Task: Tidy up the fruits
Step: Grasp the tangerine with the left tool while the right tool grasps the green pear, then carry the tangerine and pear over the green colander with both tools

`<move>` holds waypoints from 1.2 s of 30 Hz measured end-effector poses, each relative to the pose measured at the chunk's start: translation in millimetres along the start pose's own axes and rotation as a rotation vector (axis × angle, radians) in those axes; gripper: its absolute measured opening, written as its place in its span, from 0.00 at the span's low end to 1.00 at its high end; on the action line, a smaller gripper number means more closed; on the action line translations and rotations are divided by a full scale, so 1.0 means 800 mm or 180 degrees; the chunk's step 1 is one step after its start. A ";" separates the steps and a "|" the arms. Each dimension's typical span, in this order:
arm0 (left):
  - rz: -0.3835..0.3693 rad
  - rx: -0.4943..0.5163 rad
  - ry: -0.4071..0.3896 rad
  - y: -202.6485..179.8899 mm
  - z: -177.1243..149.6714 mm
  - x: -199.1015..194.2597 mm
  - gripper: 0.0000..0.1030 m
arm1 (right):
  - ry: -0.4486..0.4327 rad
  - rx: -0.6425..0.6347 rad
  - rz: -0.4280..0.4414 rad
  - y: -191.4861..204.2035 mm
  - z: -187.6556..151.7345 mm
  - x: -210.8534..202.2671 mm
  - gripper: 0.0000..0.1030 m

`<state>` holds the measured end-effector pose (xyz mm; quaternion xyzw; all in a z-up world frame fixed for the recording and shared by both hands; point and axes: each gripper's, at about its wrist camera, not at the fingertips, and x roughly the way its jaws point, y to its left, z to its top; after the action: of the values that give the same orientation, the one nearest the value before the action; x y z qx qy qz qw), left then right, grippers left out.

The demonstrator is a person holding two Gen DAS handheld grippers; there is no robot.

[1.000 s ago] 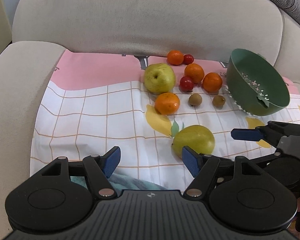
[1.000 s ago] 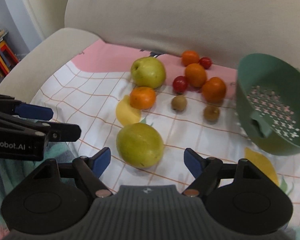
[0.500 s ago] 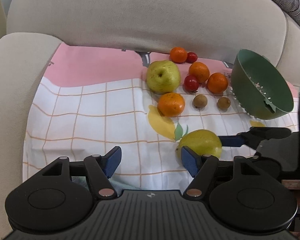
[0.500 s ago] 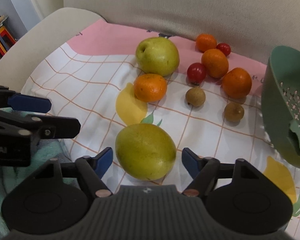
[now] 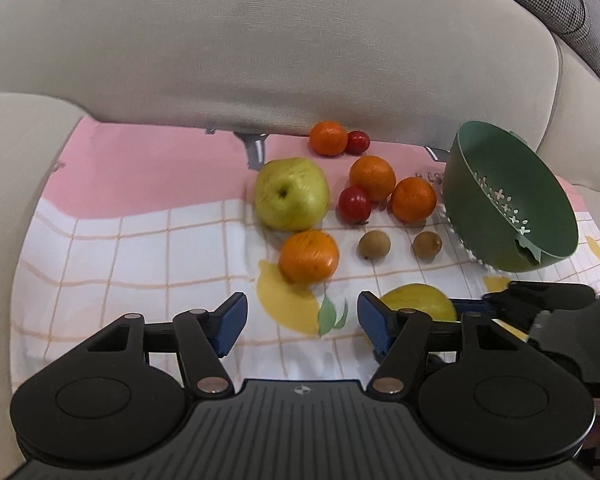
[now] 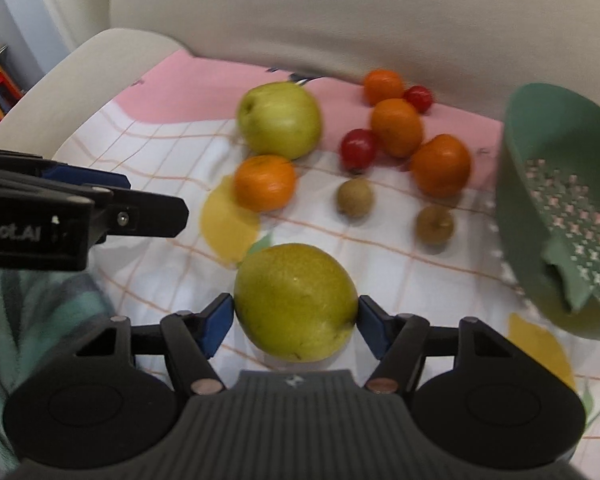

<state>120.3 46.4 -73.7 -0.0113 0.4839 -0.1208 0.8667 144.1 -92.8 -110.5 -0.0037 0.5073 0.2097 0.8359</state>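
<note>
Yellow-green pear sits right between the blue pads of the right gripper, and both pads look pressed against its sides, so that one seems clamped on the fruit. Can't tell if the pear is lifted or resting on the cloth, since its underside is hidden by the gripper body. From the left wrist view only the top of the same pear peeks out behind the left gripper's own right finger.

Left gripper hangs over the checked cloth with its jaws spread wide and nothing between them, just a printed lemon picture underneath.

Rest of the fruit is further back on the cloth, near the sofa backrest. Big green apple is there, with an orange just in front of it. Three more oranges are to the right: one right up against the backrest, one in the middle, one nearest the colander. Two small red tomatoes too, one touching the back orange and one just beside the middle orange. Two little brown round fruits sit apart in a row in front of those.

Green colander is off to the right, tipped on its side so the holes face the camera, with no fruit inside it.
</note>
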 end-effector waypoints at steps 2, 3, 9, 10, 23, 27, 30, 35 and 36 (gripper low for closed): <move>0.0012 0.0080 0.0004 -0.008 0.006 0.011 0.72 | 0.0003 -0.0011 -0.0108 -0.008 0.000 -0.001 0.63; 0.0031 0.0129 0.0001 -0.013 0.009 0.017 0.72 | 0.0008 -0.0012 -0.0145 -0.012 0.000 -0.001 0.63; 0.0038 0.0020 0.0032 -0.008 0.018 0.055 0.69 | 0.0037 0.0042 -0.0181 -0.027 0.000 0.002 0.63; 0.0020 -0.0040 0.0026 -0.004 0.020 0.060 0.69 | 0.0035 0.0029 -0.0183 -0.025 0.001 0.002 0.63; 0.0044 -0.0079 0.0148 -0.005 0.025 0.094 0.51 | -0.0012 -0.0031 -0.0145 -0.024 0.008 0.010 0.63; 0.0024 -0.0124 0.0182 -0.004 0.026 0.091 0.50 | -0.0003 0.0019 -0.0116 -0.027 0.007 0.008 0.63; 0.0000 -0.0133 0.0161 -0.006 0.025 0.081 0.50 | -0.0008 0.0026 -0.0094 -0.027 0.006 0.002 0.62; -0.0015 -0.0084 0.0089 -0.017 0.023 0.049 0.50 | -0.0126 -0.0024 -0.0040 -0.021 0.001 -0.018 0.62; -0.0027 -0.0097 0.0079 -0.019 0.023 0.041 0.50 | -0.0168 -0.0046 -0.0032 -0.019 0.001 -0.024 0.62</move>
<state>149.3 22.7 -89.3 -0.0252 0.4963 -0.1172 0.8598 142.3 -113.4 -97.3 -0.0067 0.4835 0.2091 0.8500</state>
